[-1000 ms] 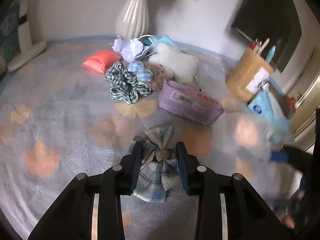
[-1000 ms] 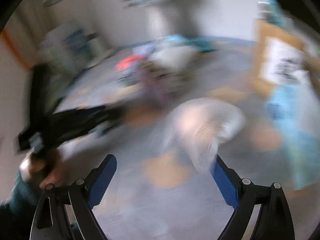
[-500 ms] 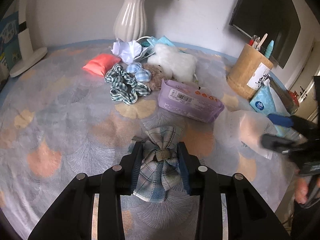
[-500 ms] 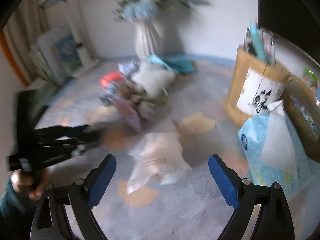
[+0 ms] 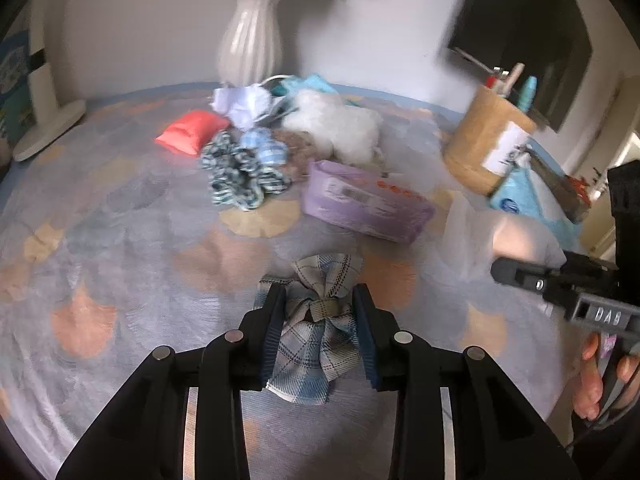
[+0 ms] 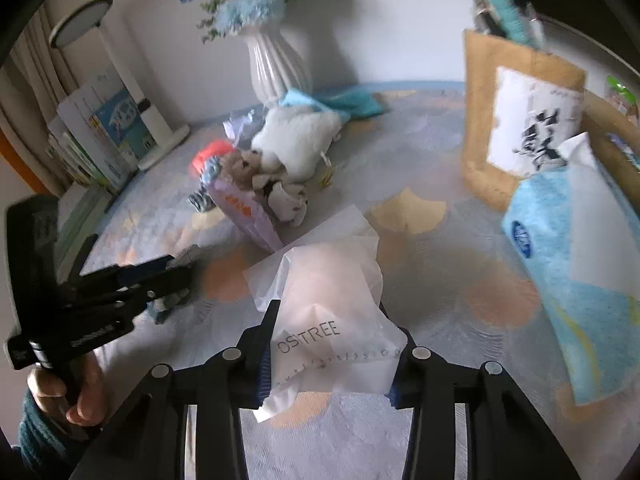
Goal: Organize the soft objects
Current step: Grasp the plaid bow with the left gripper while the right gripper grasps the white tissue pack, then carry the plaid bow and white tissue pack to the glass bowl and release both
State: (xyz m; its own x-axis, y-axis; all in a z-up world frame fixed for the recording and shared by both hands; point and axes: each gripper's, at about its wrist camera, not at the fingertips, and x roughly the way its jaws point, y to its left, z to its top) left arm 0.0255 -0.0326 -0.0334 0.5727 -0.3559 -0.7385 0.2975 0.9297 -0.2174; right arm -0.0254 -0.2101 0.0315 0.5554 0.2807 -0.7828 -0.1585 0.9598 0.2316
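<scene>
My left gripper [image 5: 320,312] is shut on a blue plaid bow [image 5: 320,320] that rests on the patterned tablecloth [image 5: 120,240]. My right gripper [image 6: 326,320] is shut on a white translucent pouch [image 6: 332,312] printed with letters; the pouch also shows in the left wrist view [image 5: 480,236]. Behind lies a pile of soft things: a checked scrunchie [image 5: 240,180], a red pouch [image 5: 192,132], a white plush [image 5: 340,124], a small brown teddy [image 6: 244,168] and a purple wipes pack [image 5: 364,204].
A white vase [image 5: 248,40] with blue flowers stands at the back. A brown pen holder [image 5: 488,140] and a blue tissue pack [image 6: 580,280] stand at the right. A white lamp base [image 5: 44,132] and books [image 6: 104,136] are at the left.
My right gripper has moved in over the white pouch and shut on it. My left gripper stays shut on the bow in the same place.
</scene>
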